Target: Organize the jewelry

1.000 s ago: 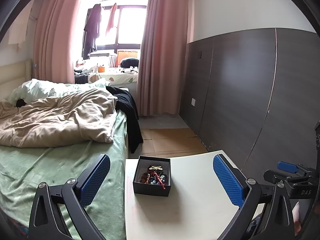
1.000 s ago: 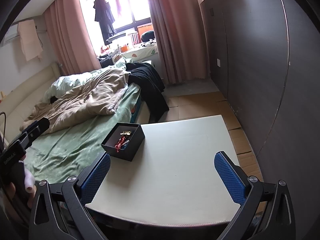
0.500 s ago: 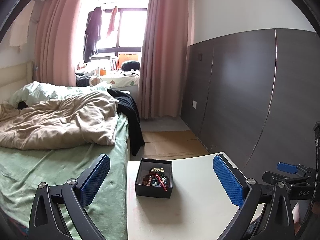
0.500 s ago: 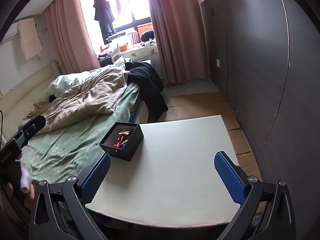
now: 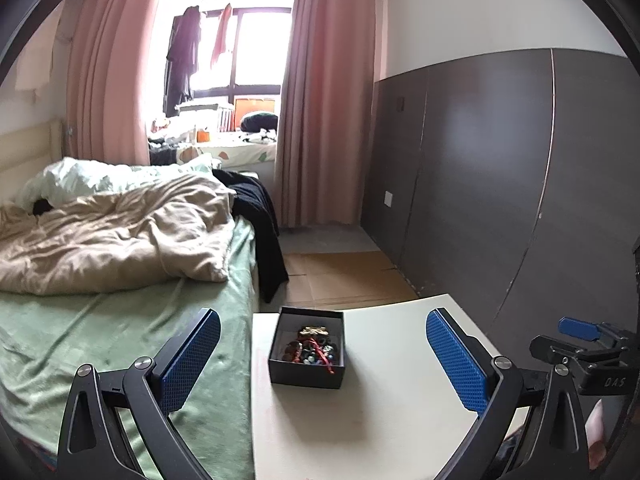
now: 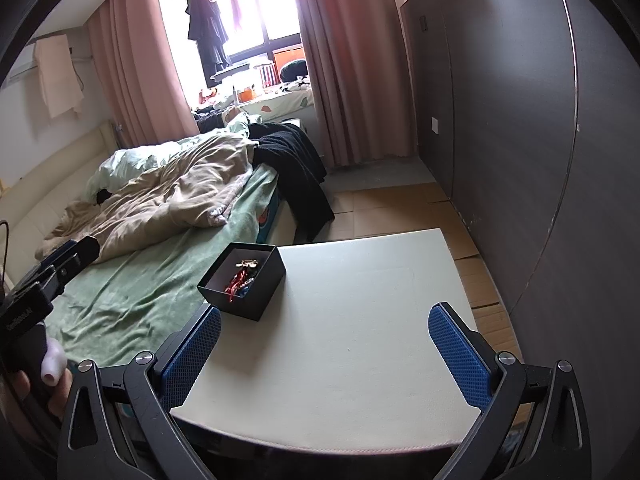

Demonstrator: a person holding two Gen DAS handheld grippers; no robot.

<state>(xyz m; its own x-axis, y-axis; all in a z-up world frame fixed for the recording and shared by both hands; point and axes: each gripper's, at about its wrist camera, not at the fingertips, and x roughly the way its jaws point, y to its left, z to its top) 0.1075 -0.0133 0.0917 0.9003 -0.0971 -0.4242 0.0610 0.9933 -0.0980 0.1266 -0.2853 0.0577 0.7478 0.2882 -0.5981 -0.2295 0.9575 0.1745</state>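
Black box (image 5: 307, 350) on counter (image 6: 360, 340) near bed-side edge, jewelry (image 5: 310, 350) heaped inside. Left tool (image 5: 320, 364), right tool (image 6: 324, 354): jaws spread, empty. Fits sorting pending or complete.

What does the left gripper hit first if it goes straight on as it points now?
Probably the black box: it sits on the table nearly centred between the open left gripper fingers, nothing before it. Depth is unclear; it could pass just above the box.
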